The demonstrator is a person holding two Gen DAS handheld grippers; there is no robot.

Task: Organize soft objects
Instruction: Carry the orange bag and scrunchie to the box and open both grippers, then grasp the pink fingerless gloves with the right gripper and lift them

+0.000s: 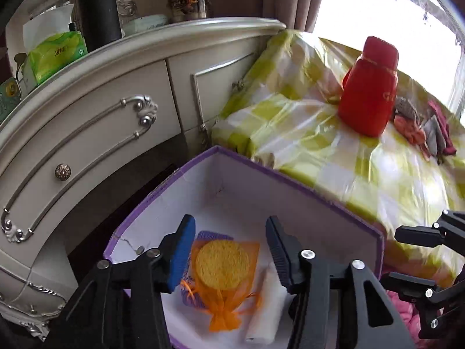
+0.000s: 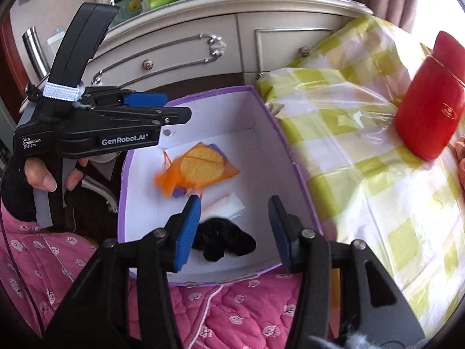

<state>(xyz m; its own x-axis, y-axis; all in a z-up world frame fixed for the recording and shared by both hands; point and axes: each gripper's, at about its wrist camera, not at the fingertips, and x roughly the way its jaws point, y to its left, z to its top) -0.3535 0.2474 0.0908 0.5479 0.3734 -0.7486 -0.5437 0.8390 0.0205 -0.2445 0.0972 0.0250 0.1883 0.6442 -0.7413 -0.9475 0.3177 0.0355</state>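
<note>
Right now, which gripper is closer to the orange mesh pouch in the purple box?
Left. The left gripper hangs open right over the orange mesh pouch in the purple box. The right gripper is open nearer the box's front edge, above the black cloth.

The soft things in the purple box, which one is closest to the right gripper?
The black cloth bundle: it lies at the near end of the purple box, right between the open right gripper fingers. The white folded cloth and orange mesh pouch lie farther in.
</note>
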